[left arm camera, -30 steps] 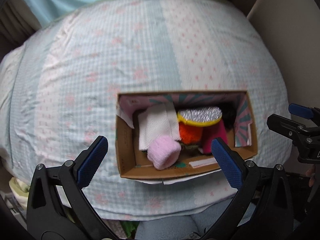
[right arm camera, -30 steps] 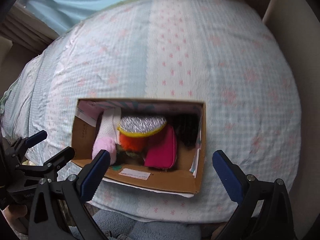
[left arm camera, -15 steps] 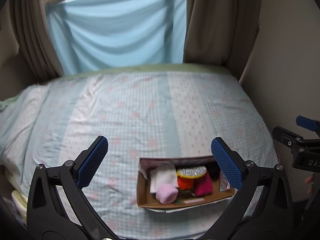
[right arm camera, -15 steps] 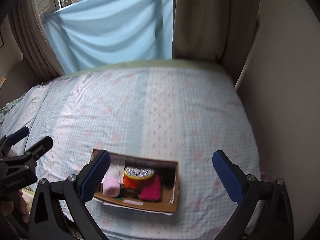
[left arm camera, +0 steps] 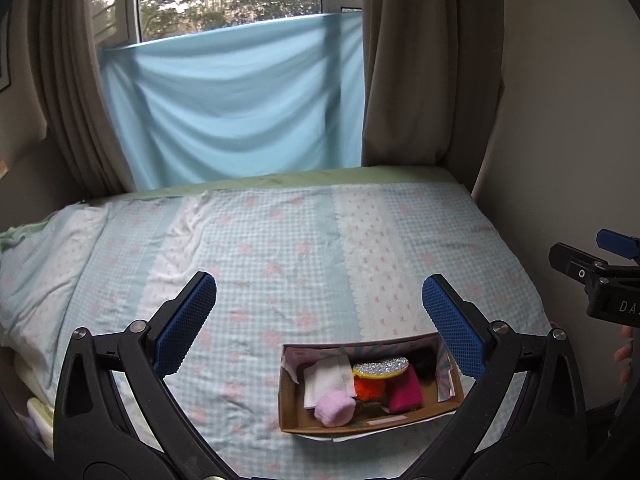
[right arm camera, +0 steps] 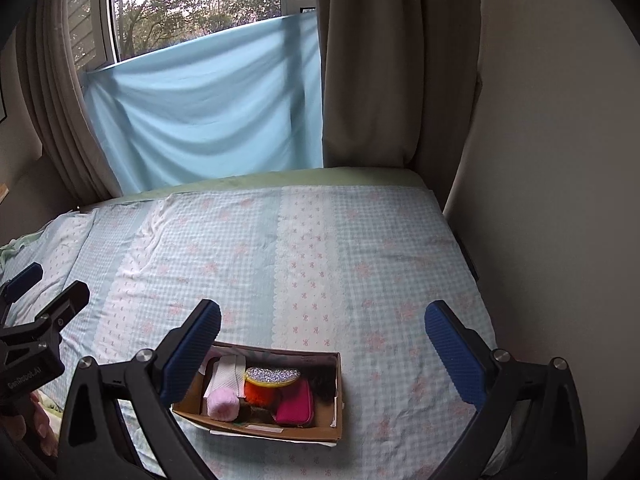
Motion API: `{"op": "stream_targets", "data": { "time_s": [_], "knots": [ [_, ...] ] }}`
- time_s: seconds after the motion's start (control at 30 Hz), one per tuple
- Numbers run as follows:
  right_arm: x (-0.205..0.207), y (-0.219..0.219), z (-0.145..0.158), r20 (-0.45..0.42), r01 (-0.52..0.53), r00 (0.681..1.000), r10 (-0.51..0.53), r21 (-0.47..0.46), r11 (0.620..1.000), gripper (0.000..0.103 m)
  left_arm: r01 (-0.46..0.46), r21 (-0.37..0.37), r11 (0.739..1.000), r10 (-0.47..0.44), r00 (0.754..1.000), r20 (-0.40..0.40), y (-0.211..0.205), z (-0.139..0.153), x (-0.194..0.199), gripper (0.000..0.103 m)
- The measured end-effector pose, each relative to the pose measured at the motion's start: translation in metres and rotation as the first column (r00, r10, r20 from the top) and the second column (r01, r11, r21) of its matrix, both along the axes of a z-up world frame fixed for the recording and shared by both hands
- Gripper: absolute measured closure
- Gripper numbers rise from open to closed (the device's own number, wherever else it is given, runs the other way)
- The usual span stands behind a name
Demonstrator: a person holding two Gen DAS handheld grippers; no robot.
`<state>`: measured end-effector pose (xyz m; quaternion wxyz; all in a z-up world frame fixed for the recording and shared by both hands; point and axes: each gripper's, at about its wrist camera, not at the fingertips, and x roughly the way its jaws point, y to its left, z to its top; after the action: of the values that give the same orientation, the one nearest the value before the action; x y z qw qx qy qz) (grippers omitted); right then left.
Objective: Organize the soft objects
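Cardboard box (right arm camera: 276, 432) with soft things on bed (right arm camera: 304, 256), near front edge. Left gripper (left arm camera: 320, 320) and right gripper (right arm camera: 324, 340) wide open, empty, held high. Better to descend slowly, pinch pink roll (right arm camera: 223, 402) gently.

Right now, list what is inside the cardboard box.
Brown cardboard box holds a pale pink fuzzy roll, white folded cloth, silver glittery piece, orange pompom, magenta pouch, black fluffy item. Anything beneath is covered.
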<state>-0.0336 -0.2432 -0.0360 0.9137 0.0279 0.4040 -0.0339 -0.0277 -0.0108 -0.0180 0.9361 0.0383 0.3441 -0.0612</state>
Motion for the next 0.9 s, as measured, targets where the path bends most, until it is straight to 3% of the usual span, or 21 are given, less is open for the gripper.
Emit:
{"op": "stream_targets", "data": {
  "time_s": [0.9],
  "knots": [
    [-0.003, -0.004, 0.015, 0.071, 0.004, 0.997, -0.003, -0.015, 1.0, 0.001, -0.023, 0.011, 1.0, 0.022, 0.998, 0.058, 0.0, 0.01, -0.006, 0.0]
  ]
}}
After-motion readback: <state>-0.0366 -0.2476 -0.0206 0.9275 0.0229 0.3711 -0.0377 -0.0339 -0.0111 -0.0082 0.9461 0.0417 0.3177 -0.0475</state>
